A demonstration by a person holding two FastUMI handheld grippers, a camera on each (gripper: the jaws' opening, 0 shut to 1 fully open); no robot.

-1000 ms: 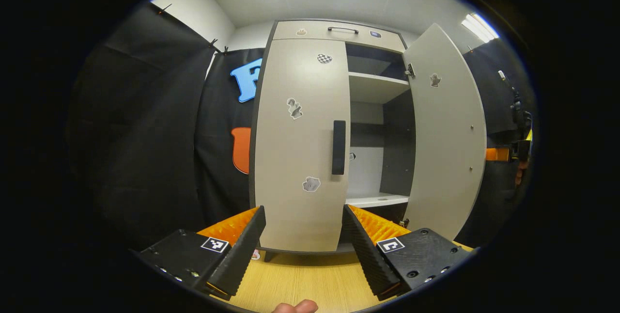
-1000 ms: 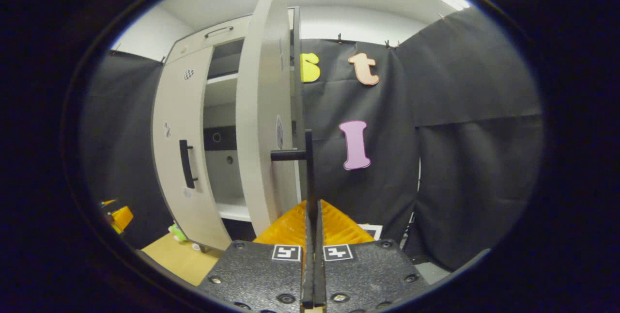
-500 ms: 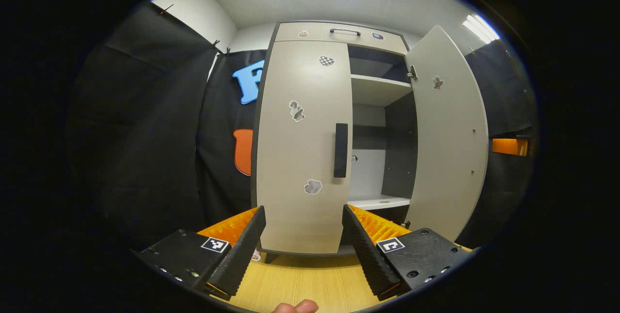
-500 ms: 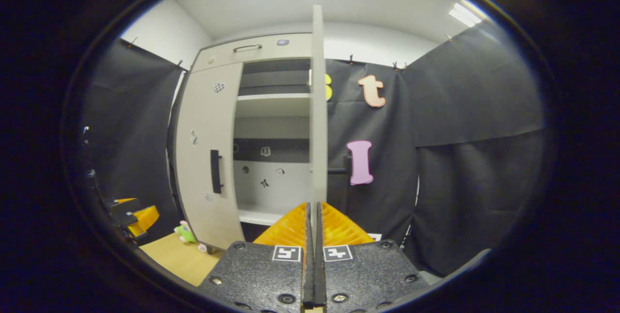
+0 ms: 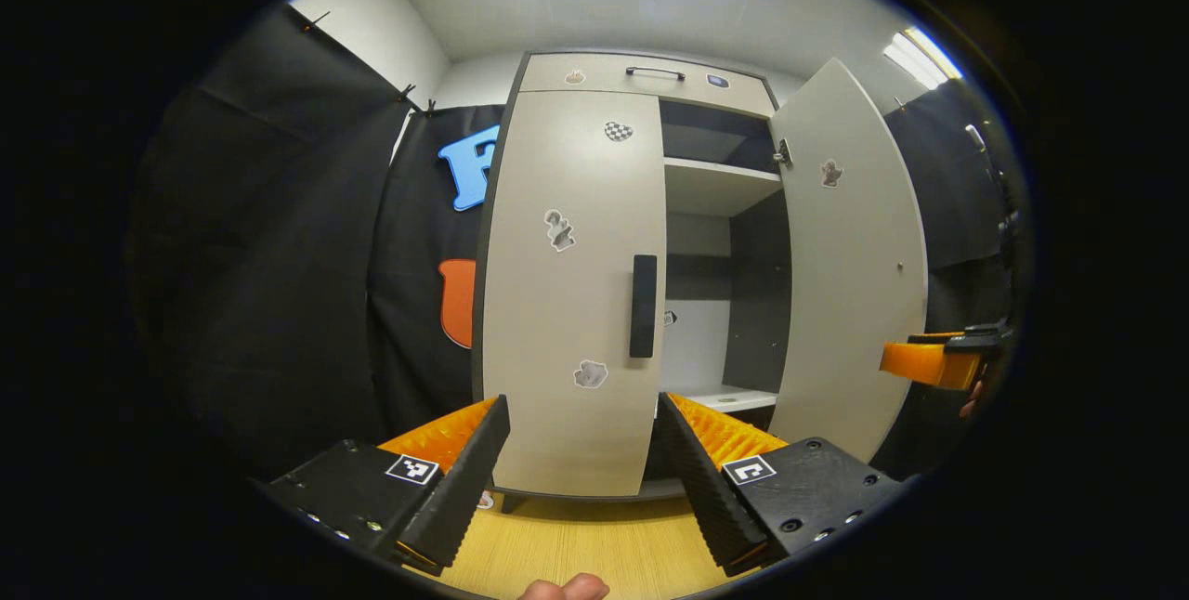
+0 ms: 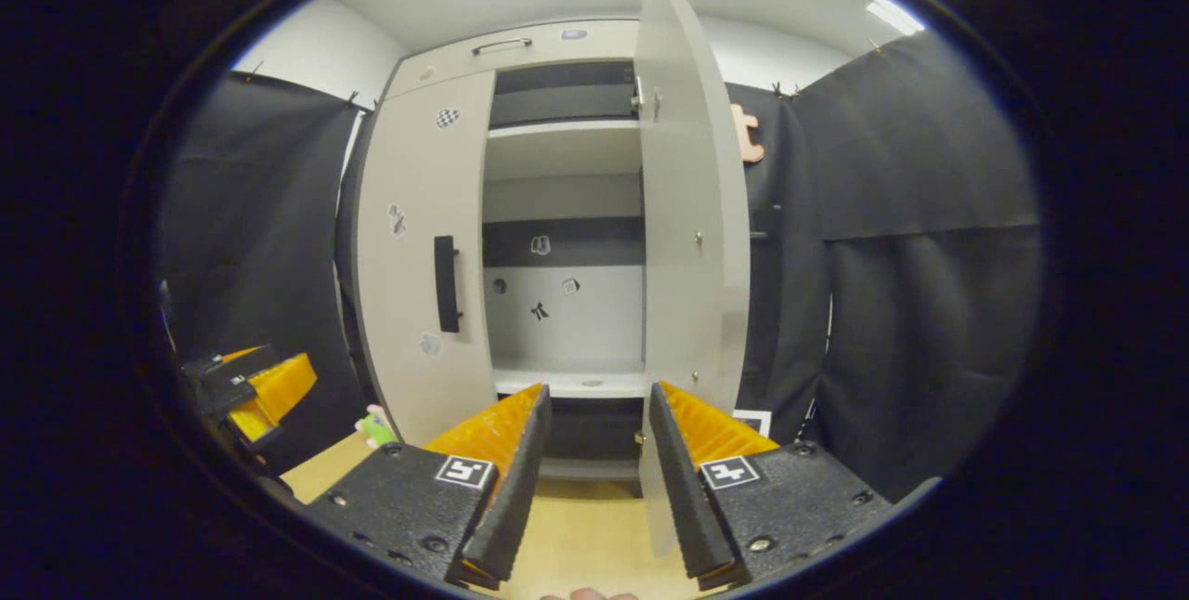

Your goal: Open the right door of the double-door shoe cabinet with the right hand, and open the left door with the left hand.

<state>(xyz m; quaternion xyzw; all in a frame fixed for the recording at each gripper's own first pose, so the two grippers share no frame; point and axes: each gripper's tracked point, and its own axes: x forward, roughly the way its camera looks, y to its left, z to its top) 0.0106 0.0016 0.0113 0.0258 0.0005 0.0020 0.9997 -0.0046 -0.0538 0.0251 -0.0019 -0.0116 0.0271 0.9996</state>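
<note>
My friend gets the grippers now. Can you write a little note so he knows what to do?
Right gripper: open, holding nothing, in front of the open right door.
Left gripper: open, holding nothing, facing the shut left door; its handle is ahead, untouched.
Done: right door of the shoe cabinet swung wide, shelves showing.
Left: grip the left door's handle with the left gripper and pull it open.
</note>
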